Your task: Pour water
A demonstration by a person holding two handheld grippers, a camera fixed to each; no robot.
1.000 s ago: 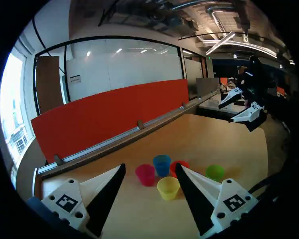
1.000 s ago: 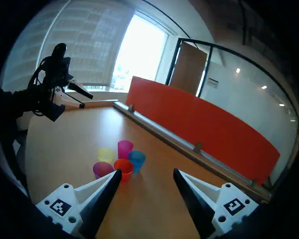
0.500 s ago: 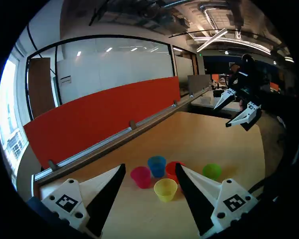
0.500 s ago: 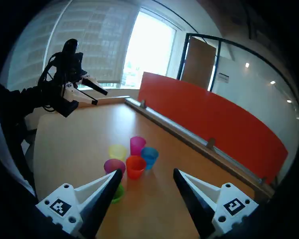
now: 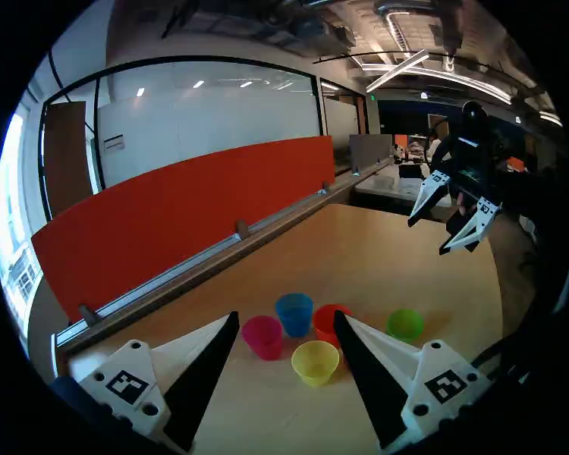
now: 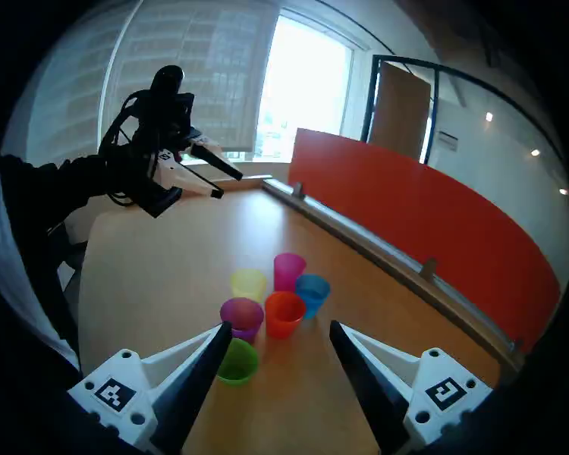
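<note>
A cluster of small plastic cups stands on the wooden table (image 5: 406, 262). In the left gripper view I see a pink cup (image 5: 263, 336), a blue cup (image 5: 294, 313), an orange cup (image 5: 327, 321), a yellow cup (image 5: 315, 361) and a green cup (image 5: 404, 324). My left gripper (image 5: 285, 315) hangs open just short of them, holding nothing. In the right gripper view the same cluster includes a purple cup (image 6: 242, 317), an orange cup (image 6: 284, 313) and a green cup (image 6: 237, 362). My right gripper (image 6: 280, 324) is open above them. Each gripper shows in the other's view: the right gripper (image 5: 427, 236), the left gripper (image 6: 231, 186).
A red divider panel (image 5: 186, 205) on a metal rail (image 5: 209, 258) runs along the table's far edge. A dark-sleeved arm (image 6: 64, 186) holds the left gripper. Bright windows (image 6: 303, 83) lie beyond the table end. Bare tabletop (image 6: 155, 258) surrounds the cups.
The right gripper has come closer to the cups and tipped downward, and the green cup has entered its view. The left gripper has shifted only slightly; both stay open.
</note>
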